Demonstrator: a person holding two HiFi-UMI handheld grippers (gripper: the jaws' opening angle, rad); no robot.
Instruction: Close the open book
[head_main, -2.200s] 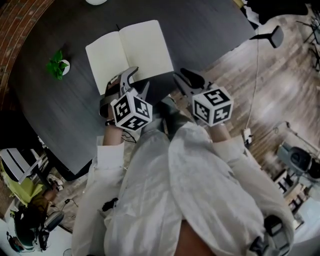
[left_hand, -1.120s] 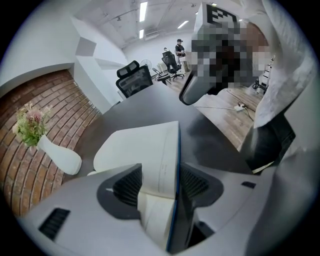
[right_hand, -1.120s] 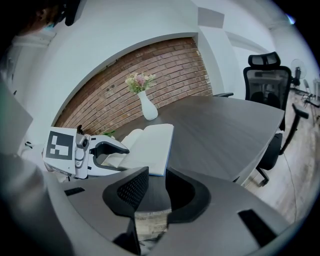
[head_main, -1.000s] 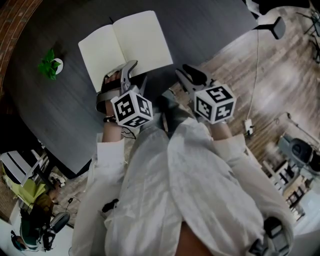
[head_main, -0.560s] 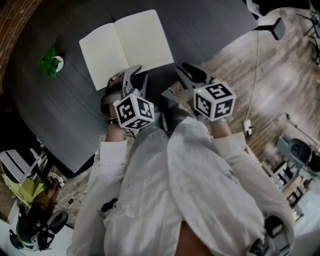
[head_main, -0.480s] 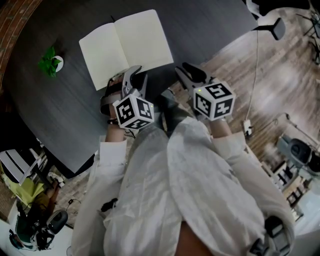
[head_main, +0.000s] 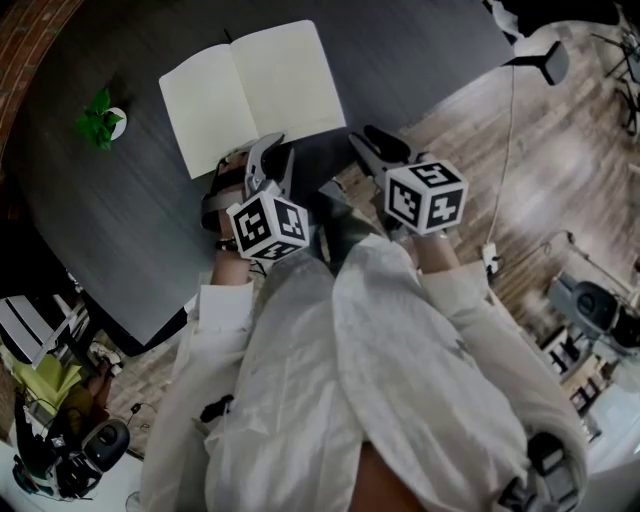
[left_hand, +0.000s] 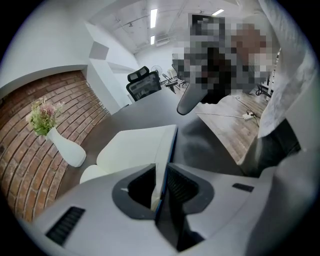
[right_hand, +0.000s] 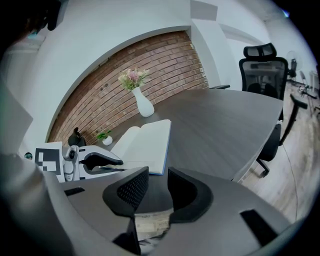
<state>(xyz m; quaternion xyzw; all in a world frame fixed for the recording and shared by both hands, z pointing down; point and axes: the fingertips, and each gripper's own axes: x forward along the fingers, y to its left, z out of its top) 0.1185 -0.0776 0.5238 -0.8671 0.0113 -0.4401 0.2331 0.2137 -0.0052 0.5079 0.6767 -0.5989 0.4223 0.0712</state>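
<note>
Only the left gripper view showed the left gripper (left_hand: 160, 172), its jaws just closing, pinching the open book (left_hand: 132, 150) by its edge between them; the right gripper (right_hand: 152, 182) had its jaws apart and empty.

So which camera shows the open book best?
The head view: the open book lies spread, both blank pages nearly whole. The left gripper view shows only its near edge between the jaws of the left gripper, just now closing; the right gripper view sees it slantwise.
</note>
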